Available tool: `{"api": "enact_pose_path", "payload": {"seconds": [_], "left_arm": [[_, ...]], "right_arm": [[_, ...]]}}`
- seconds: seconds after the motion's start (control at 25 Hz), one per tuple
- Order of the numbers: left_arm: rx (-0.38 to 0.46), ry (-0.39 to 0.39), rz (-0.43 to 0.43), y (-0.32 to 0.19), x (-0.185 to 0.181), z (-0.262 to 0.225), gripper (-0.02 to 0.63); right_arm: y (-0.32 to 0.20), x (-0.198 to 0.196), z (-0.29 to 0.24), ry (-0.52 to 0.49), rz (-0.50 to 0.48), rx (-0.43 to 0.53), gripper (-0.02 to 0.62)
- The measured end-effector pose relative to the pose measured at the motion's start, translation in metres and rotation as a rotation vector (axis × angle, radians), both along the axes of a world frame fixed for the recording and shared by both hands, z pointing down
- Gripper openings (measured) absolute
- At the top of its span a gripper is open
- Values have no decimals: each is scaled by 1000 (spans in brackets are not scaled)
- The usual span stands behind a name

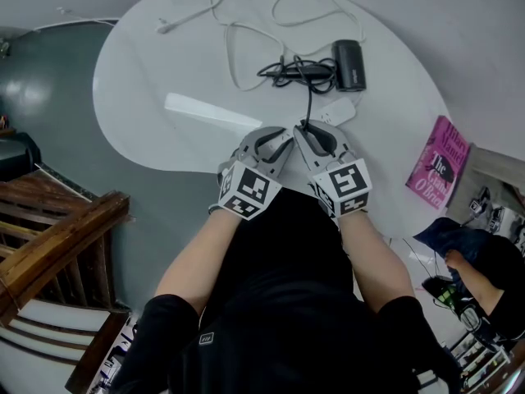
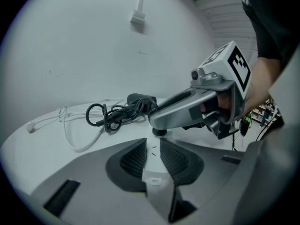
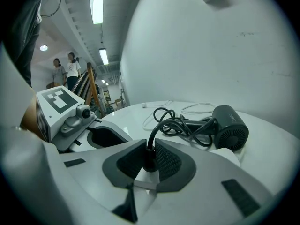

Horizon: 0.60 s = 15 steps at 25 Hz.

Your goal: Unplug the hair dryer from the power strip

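White oval table [image 1: 164, 64] bears hair dryer [image 1: 349, 64] above grey floor [image 1: 49, 97].

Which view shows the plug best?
The right gripper view: the plug sits close and centred between the shut jaws. The left gripper view shows only its lower end under the right gripper. The head view shows just a small dark spot.

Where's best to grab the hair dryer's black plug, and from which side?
Grip the black plug itself, not the cord curling off its top. Come from the near side, angled down, a jaw on each flank: it stands upright in the power strip, so it should pull straight up.
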<state>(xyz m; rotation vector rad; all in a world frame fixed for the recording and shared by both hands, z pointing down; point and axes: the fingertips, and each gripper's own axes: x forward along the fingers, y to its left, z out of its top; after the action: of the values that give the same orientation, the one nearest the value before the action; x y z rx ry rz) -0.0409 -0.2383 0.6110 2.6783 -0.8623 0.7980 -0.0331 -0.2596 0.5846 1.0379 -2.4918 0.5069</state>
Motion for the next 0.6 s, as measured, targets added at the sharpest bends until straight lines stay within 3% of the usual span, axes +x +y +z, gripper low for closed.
{"api": "enact_pose_path", "payload": {"seconds": [0.6], "left_arm": [[8, 1, -2, 1, -2, 0, 94]], "right_arm": [[-4, 4, -2, -70, 50, -75, 69]]}}
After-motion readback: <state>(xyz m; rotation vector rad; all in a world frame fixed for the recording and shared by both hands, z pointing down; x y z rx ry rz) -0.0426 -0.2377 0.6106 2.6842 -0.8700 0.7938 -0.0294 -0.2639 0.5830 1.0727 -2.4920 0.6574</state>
